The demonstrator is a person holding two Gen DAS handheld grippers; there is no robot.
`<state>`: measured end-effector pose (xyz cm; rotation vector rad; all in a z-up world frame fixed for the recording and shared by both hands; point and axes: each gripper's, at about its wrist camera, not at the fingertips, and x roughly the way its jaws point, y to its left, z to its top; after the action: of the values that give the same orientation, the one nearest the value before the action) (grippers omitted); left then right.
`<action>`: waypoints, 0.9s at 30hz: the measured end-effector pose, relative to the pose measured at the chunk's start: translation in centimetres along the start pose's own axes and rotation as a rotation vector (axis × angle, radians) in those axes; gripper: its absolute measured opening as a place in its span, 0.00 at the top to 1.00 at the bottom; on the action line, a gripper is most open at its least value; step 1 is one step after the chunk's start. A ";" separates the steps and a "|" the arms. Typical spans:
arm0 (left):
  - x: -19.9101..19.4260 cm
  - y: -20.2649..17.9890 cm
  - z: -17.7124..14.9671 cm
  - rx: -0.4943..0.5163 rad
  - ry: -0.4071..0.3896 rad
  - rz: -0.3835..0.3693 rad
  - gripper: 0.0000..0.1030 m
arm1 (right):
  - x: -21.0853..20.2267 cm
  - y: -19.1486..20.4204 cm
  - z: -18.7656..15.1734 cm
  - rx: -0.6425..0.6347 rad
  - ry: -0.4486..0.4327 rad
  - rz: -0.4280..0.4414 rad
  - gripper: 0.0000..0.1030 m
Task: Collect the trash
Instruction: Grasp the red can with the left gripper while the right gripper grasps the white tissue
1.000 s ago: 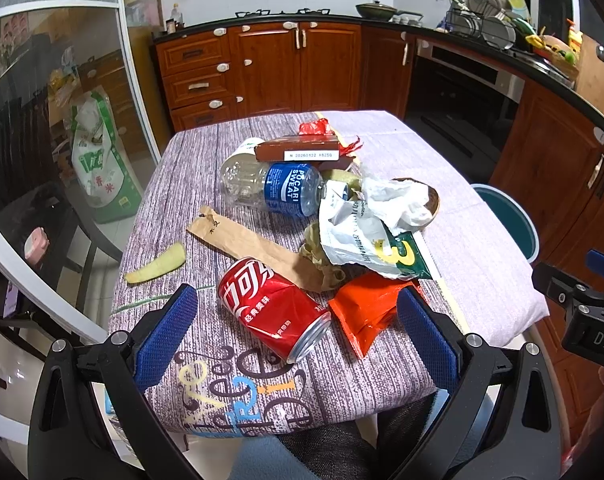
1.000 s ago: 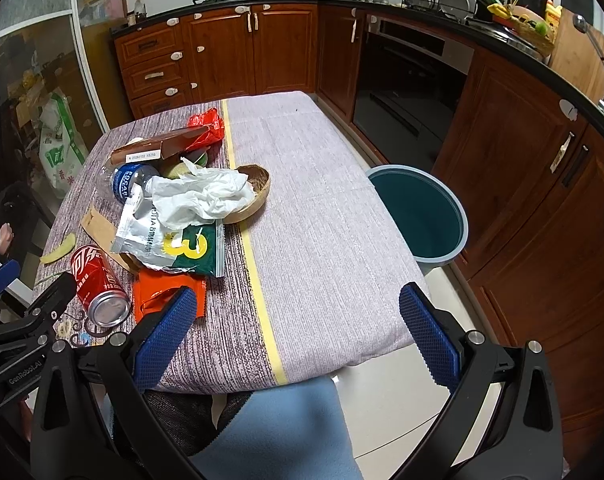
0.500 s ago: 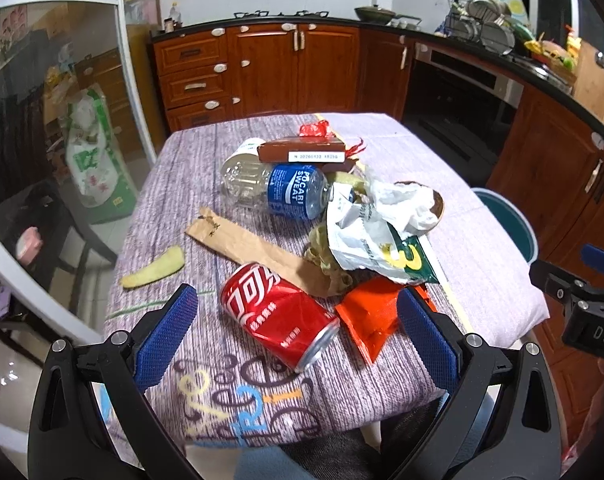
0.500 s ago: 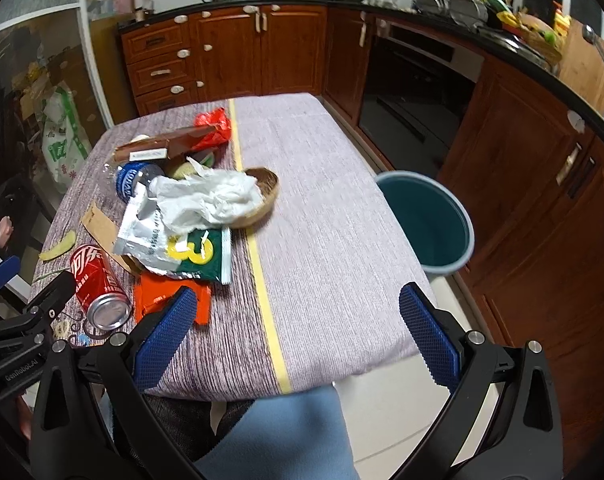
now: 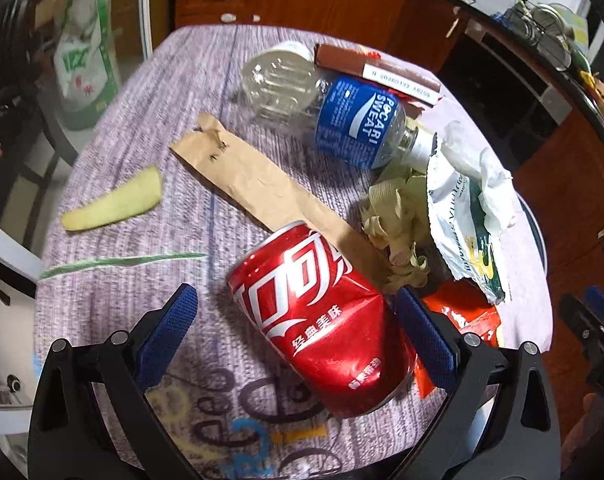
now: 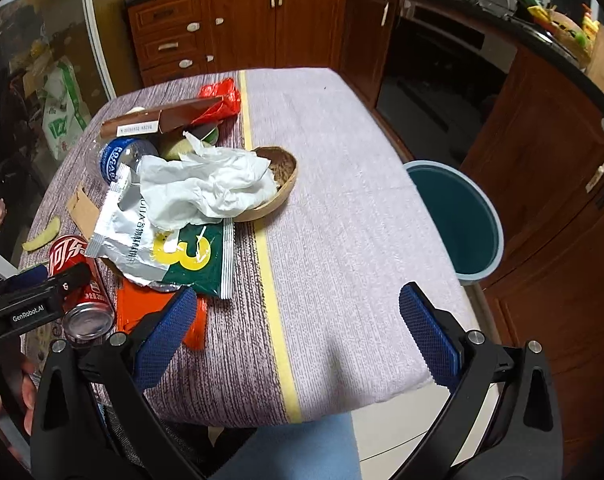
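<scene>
Two grippers of mine are in play, both with fingers spread wide and holding nothing; my left gripper straddles the red can, which lies on its side on the surface with its long axis running from about ten o'clock to four o'clock in the left view, base toward ten and open top toward four; my left-hand pad stands clear of it, while my right-hand pad sits close at its flank, and I cannot tell whether it touches; the can's lower rim is partly cut off behind that finger. From the right view the same can shows its silver top facing me, half hidden behind my left gripper's black body; only there can I see the teal bin on the floor at three o'clock of the surface, and the brown bowl under the crumpled white paper. My right gripper hovers over the bare cloth near the yellow stripe. Only the left view shows the tan paper strip in full, lying aslant, its far end at eleven o'clock and its near end tucked behind the can; the clear bottle lies at one o'clock, cap end pointing right; the orange wrapper is mostly hidden behind my finger; the foil packet lies at two o'clock.
</scene>
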<state>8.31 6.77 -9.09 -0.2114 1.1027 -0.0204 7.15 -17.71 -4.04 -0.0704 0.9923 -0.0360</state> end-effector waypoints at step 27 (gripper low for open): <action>-1.6 -0.6 2.8 0.117 -0.079 0.011 0.27 | 9.5 4.6 9.2 -0.053 0.098 0.261 0.24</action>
<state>10.13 6.80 -6.37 -0.1000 1.0209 -0.0665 20.02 -13.35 -7.30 0.0125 1.0940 0.2277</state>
